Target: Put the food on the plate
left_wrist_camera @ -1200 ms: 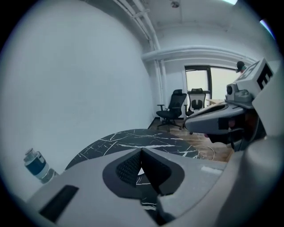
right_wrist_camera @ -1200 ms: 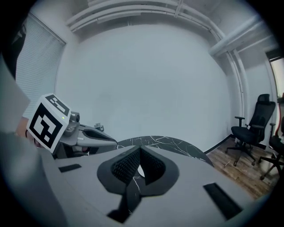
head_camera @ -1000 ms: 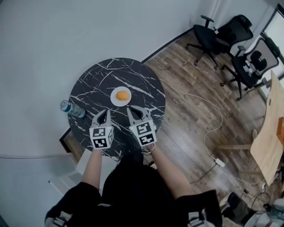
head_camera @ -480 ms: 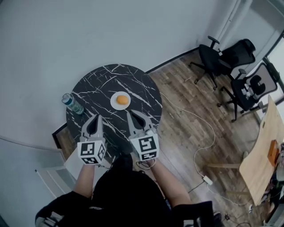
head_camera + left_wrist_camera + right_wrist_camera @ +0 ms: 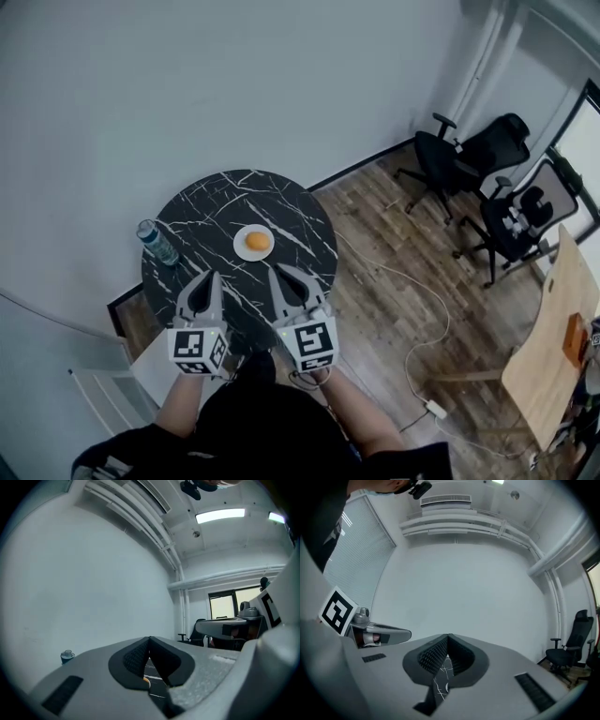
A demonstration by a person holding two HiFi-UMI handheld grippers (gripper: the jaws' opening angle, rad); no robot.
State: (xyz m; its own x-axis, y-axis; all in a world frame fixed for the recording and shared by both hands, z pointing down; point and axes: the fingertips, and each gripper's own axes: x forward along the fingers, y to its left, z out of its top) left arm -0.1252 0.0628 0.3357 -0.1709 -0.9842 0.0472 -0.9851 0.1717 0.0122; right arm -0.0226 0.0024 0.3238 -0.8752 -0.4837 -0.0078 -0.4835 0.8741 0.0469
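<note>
Your round black marble table (image 5: 202, 211) is small, so a wide swing near its rim could knock something to the floor. Your left gripper (image 5: 209, 276) and right gripper (image 5: 275, 271) are both clenched on nothing, above the near edge. The water bottle (image 5: 157, 243) at the left edge looks easiest to tip. The white plate (image 5: 237, 247) sits mid-table, and the orange food (image 5: 258, 241) already lies on it; a needless grab could roll it off.

Looks like an office: black swivel chairs (image 5: 433, 150) on a wood-plank floor (image 5: 375, 309), a pale wooden desk (image 5: 553, 347), a power strip (image 5: 433, 409) with trailing cable, a ceiling strip light (image 5: 220, 515), window blinds (image 5: 361, 550).
</note>
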